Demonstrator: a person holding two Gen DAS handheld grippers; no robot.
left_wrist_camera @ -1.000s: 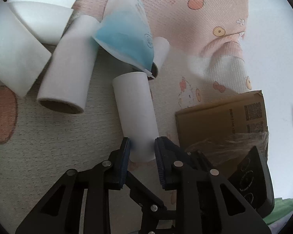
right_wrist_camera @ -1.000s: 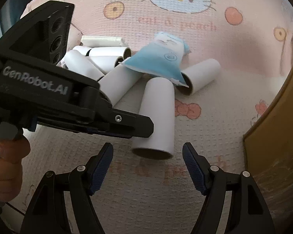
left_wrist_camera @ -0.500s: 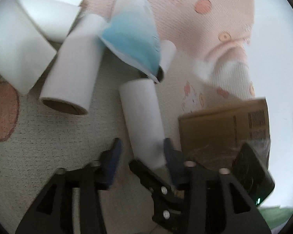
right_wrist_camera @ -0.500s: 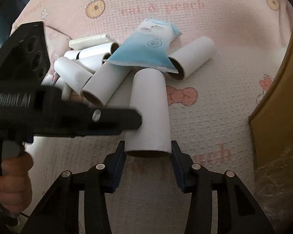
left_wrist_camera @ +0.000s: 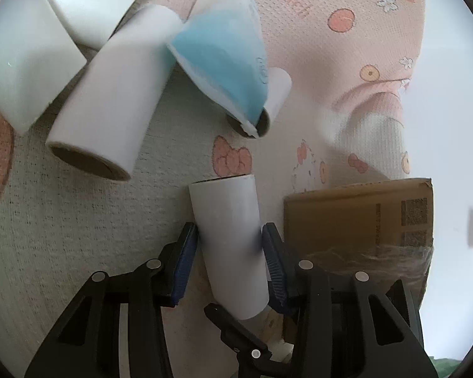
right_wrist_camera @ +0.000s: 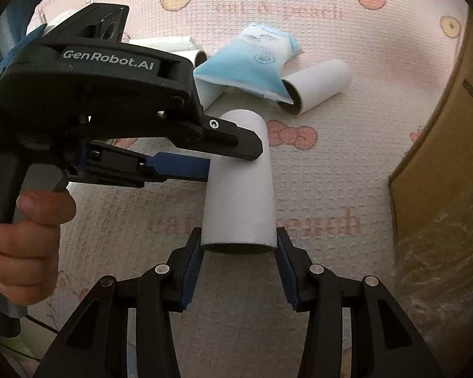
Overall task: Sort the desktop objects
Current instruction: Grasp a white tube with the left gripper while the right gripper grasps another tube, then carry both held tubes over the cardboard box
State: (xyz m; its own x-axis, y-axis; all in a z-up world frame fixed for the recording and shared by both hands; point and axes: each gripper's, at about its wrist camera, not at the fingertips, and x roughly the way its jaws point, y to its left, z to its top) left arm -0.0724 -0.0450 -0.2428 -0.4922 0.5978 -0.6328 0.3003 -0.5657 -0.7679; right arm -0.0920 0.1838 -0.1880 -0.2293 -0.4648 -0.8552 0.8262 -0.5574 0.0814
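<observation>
Two grippers, left (left_wrist_camera: 228, 252) and right (right_wrist_camera: 239, 263), are both clamping one white cardboard tube (right_wrist_camera: 241, 186) over the pink mat (right_wrist_camera: 347, 145).

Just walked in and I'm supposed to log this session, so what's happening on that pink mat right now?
A person holds a handheld gripper in each hand, and both are on the same white roll. The right gripper clamps its near, open end; the left gripper grips it across the middle. More white rolls and a blue packet lie in a pile beyond. A cardboard box sits to the right.
</observation>
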